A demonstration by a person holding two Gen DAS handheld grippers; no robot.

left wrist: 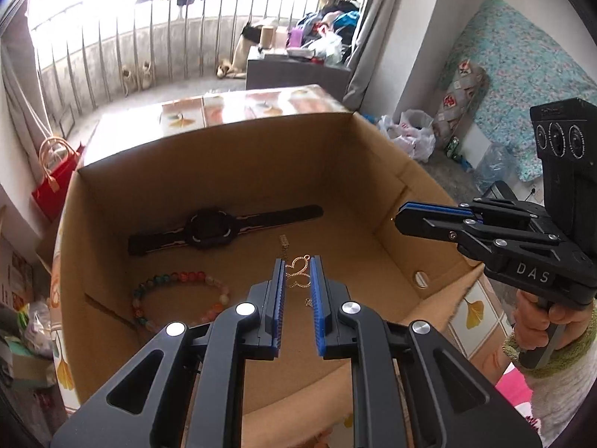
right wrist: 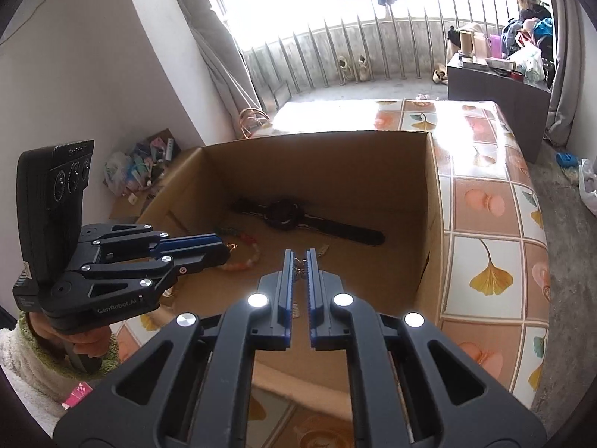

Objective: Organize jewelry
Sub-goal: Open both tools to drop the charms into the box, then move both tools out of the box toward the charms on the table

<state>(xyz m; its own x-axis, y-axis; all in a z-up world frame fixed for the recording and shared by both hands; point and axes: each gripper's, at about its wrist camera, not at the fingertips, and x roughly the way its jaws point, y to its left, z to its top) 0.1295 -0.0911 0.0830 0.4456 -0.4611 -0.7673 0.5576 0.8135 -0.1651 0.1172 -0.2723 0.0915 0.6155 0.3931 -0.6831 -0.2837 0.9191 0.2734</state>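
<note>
The big open brown cardboard box (left wrist: 224,171) fills the frame. It sits on a table under a glossy tile-pattern cloth with yellow ginkgo leaves (right wrist: 485,201), and both grippers hang over its near edge, pointing down into it.

On the box floor a black wristwatch with a long dark strap (left wrist: 209,229) lies flat near the far wall. In front of it, towards the left corner, there's a bracelet of round multicoloured beads (left wrist: 186,275). Those two look sorted already.

The left gripper (left wrist: 298,261) has its blue-padded fingers drawn close. A gold butterfly-shaped openwork piece (left wrist: 296,274) sits between the tips, and from the other camera a gold loop pokes out at that tip, so I read that as a pinch. The right gripper (right wrist: 299,252) is nearly closed, with a small gold ornament (right wrist: 299,267) caught between its pads. Whether these are a matching pair or two ends of one item, I can't tell.

So the step in hand looks like carrying the fine gold pieces, both of them up off the floor of the box. The next move calls for bare cardboard clear of the watch and beads. Each piece should go down low before the fingers open, since such light things snag or bounce.
</note>
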